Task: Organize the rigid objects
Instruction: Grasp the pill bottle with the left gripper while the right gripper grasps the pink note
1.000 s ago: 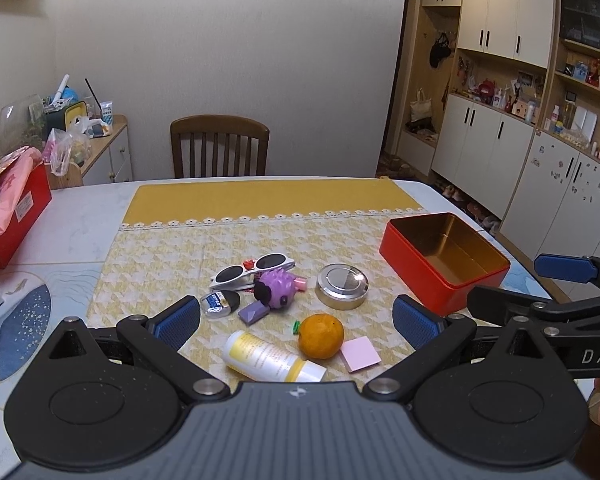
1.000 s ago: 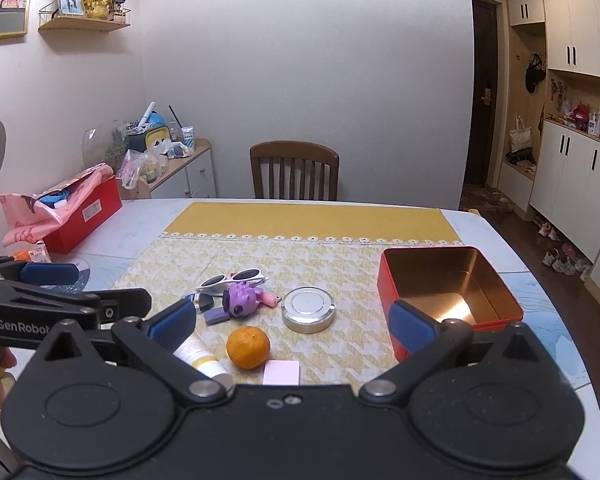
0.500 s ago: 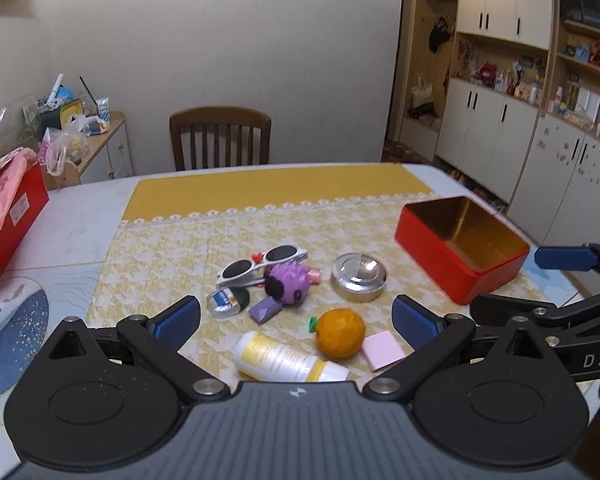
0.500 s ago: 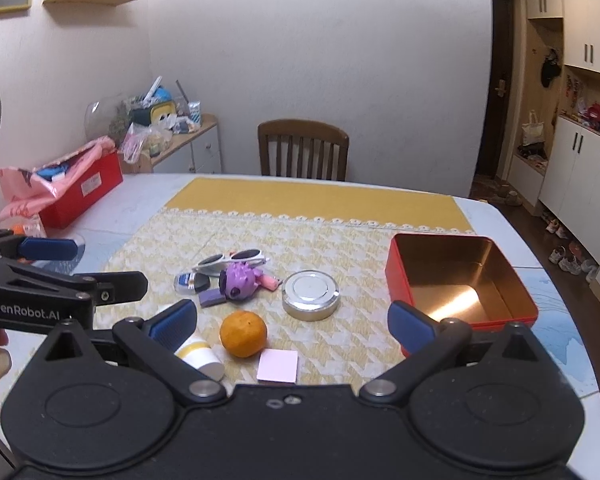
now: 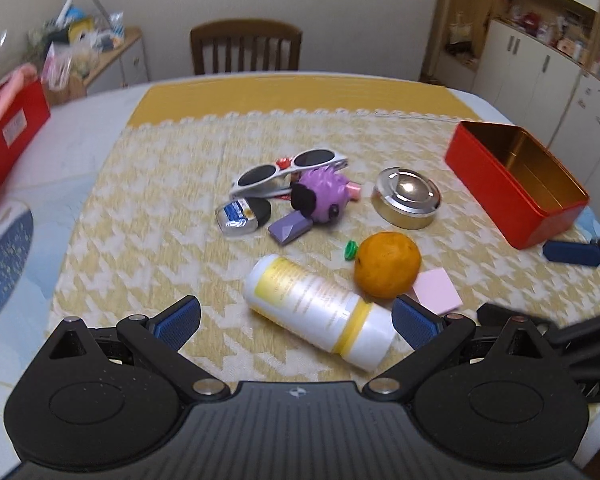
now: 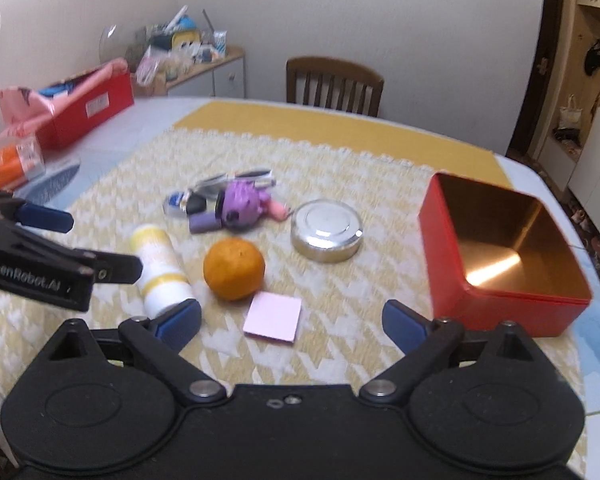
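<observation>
On the yellow cloth lie a white bottle (image 5: pixel 320 306) on its side, an orange (image 5: pixel 387 264), a pink notepad (image 5: pixel 437 291), a round silver tin (image 5: pixel 406 202), a purple toy (image 5: pixel 320 196), white sunglasses (image 5: pixel 288 168) and a small purple block (image 5: pixel 290 228). An open red tin box (image 5: pixel 516 188) stands at the right. My left gripper (image 5: pixel 296 322) is open, just before the bottle. My right gripper (image 6: pixel 292 322) is open and empty over the notepad (image 6: pixel 273 316), near the orange (image 6: pixel 234 269) and the box (image 6: pixel 500 252).
A red box with pink cloth (image 6: pixel 80 96) sits at the table's far left. A wooden chair (image 5: pixel 246 46) stands behind the table. A cluttered side cabinet (image 6: pixel 192 56) is by the wall. White cupboards (image 5: pixel 540 60) line the right.
Both grippers have moved forward and down toward the objects. The bottle, orange and notepad now lie close in front of the fingers. Both stay open.
</observation>
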`<state>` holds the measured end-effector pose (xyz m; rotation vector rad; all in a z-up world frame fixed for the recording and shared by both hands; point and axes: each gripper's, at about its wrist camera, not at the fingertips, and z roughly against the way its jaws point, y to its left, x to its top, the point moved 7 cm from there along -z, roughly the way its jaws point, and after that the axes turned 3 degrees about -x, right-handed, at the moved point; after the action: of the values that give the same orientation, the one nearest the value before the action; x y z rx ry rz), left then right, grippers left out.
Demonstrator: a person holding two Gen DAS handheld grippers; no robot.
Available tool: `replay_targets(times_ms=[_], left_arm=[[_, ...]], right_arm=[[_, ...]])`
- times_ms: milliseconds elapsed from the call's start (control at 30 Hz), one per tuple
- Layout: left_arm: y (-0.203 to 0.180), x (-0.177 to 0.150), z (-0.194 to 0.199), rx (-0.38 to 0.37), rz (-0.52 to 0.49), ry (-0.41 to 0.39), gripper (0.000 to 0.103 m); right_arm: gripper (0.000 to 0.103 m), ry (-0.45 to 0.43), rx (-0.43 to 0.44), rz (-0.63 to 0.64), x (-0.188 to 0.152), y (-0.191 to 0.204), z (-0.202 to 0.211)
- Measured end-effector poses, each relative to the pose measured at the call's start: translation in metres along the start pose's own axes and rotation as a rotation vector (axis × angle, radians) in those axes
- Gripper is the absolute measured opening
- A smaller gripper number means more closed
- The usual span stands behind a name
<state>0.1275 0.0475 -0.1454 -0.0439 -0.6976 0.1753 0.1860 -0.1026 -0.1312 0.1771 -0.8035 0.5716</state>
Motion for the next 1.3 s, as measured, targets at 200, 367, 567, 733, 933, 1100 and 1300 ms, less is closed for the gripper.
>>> replay_targets(times_ms=[200,367,567,733,933,1100,1300], left_arm=[[0.007,0.004,-0.028,0.036,0.072,0.087,0.095],[0.013,0.007,-0.043,0.038,0.149,0.132,0.094],[0.01,0.008,-0.058,0.032,0.198,0.175,0.094],[0.013,0.004,-0.067,0.012,0.238,0.2,0.093],[0.017,0.003,-0.066,0.014,0.225,0.184,0.078],[0.023,0.001,-0.064,-0.004,0.226,0.171,0.078],[0.027,-0.001,-0.058,0.016,0.189,0.152,0.049]], right_arm=[[0.085,0.049,0.023,0.031,-0.003,0.001,-0.031],[0.08,0.102,0.044,0.045,-0.007,0.004,-0.052],[0.077,0.139,0.055,0.059,-0.009,0.013,-0.068],[0.069,0.17,0.053,0.053,-0.01,0.014,-0.078],[0.059,0.179,0.067,0.04,-0.009,0.015,-0.081],[0.045,0.181,0.06,0.018,-0.008,0.012,-0.079],[0.04,0.177,0.047,0.013,-0.011,0.008,-0.074]])
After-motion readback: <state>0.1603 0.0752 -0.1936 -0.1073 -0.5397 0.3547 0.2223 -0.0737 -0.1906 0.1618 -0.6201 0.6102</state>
